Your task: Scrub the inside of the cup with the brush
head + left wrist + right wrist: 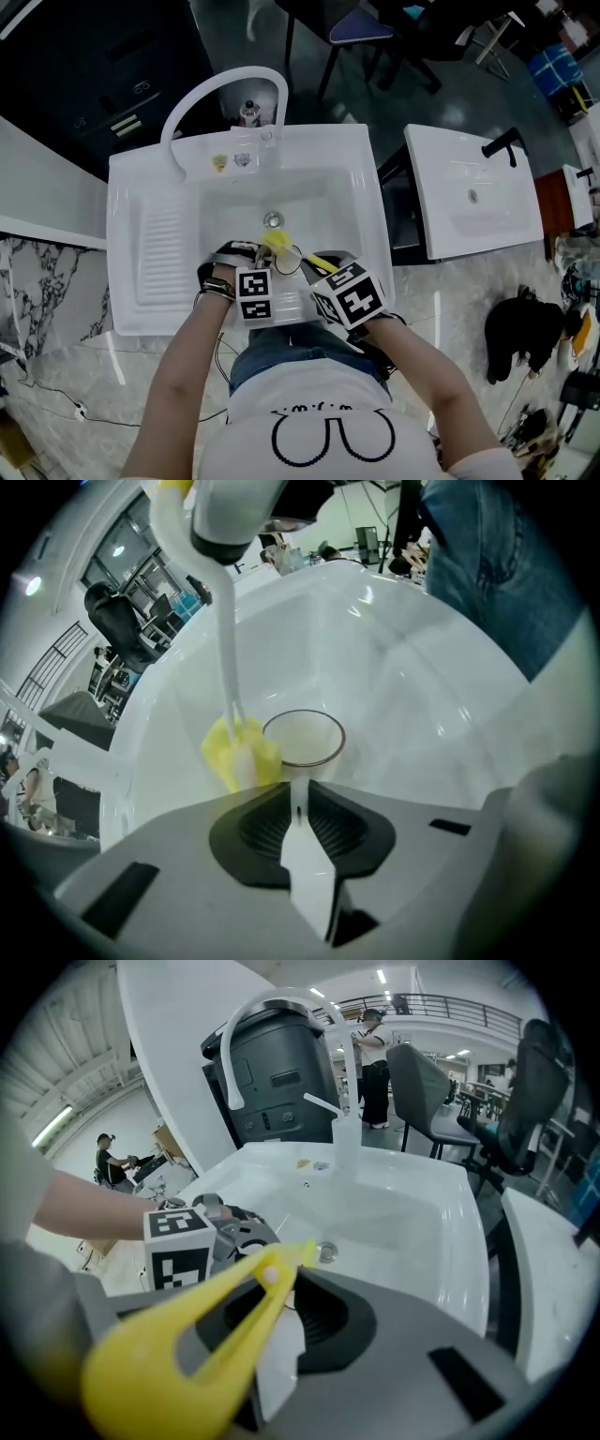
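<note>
Fingers [265,823] of left gripper [298,787] are pinching cup [303,740] by its near wall in sink [328,202] | right gripper [281,1290] is clamping brush [187,1358] handle | brush head [240,754] is sitting outside cup, just beside rim's left, shaft rising steeply

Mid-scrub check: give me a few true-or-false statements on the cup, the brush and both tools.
1. The left tool grips the cup. True.
2. The brush has its yellow head inside the cup. False: the head sits outside, beside the rim.
3. The right tool holds the brush by its handle. True.
4. The cup is held over the floor. False: it is over the sink basin.
</note>
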`<action>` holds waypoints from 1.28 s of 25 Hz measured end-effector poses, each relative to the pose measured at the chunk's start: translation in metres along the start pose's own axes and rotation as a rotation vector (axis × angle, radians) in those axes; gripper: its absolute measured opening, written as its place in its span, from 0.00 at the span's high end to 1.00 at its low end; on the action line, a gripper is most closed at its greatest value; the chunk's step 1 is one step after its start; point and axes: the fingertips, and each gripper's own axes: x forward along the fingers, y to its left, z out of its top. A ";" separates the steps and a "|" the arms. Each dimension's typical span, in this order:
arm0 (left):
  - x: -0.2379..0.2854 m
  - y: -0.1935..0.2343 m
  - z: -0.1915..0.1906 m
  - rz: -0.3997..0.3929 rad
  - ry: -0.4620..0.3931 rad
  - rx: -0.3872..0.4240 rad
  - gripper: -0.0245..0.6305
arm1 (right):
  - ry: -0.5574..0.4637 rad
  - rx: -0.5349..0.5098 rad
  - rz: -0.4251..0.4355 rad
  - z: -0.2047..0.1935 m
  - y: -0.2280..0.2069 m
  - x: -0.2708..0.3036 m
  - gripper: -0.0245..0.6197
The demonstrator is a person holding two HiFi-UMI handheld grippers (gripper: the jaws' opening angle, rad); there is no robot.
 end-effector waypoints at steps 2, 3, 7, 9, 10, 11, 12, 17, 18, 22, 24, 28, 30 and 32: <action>0.000 0.002 -0.001 0.014 0.005 0.013 0.86 | -0.003 0.013 -0.001 -0.001 0.000 0.003 0.90; -0.001 0.002 -0.001 0.023 0.011 0.019 0.86 | -0.003 0.024 0.000 0.000 0.000 0.006 0.90; -0.002 0.002 -0.002 0.053 0.038 0.090 0.86 | 0.013 0.055 0.009 -0.002 0.000 0.020 0.90; -0.002 -0.001 0.000 0.060 0.045 0.159 0.86 | 0.037 0.044 0.016 -0.004 0.002 0.030 0.90; -0.002 -0.002 0.002 0.067 0.047 0.195 0.86 | 0.051 0.036 0.020 -0.005 0.003 0.035 0.90; -0.002 -0.002 0.004 0.077 0.050 0.228 0.86 | 0.066 0.026 0.023 -0.006 0.003 0.041 0.90; -0.003 -0.002 0.005 0.086 0.055 0.261 0.86 | 0.084 0.019 0.027 -0.008 0.003 0.047 0.90; -0.004 -0.008 0.001 0.119 0.084 0.372 0.87 | 0.160 0.169 0.098 -0.018 -0.010 0.070 0.90; -0.004 -0.009 0.000 0.124 0.088 0.369 0.87 | 0.160 0.214 0.112 -0.018 -0.015 0.071 0.90; -0.006 -0.010 -0.005 0.127 0.092 0.338 0.87 | 0.171 0.311 0.110 -0.020 -0.037 0.069 0.90; -0.006 -0.011 -0.007 0.122 0.091 0.324 0.87 | 0.180 0.348 0.104 -0.027 -0.047 0.067 0.90; -0.007 -0.014 -0.013 0.108 0.097 0.292 0.86 | 0.180 0.427 0.106 -0.040 -0.059 0.062 0.90; -0.007 -0.015 -0.018 0.091 0.106 0.241 0.86 | 0.163 0.429 0.094 -0.040 -0.061 0.057 0.90; -0.006 -0.014 -0.025 0.072 0.113 0.142 0.86 | 0.138 0.393 0.080 -0.036 -0.061 0.052 0.90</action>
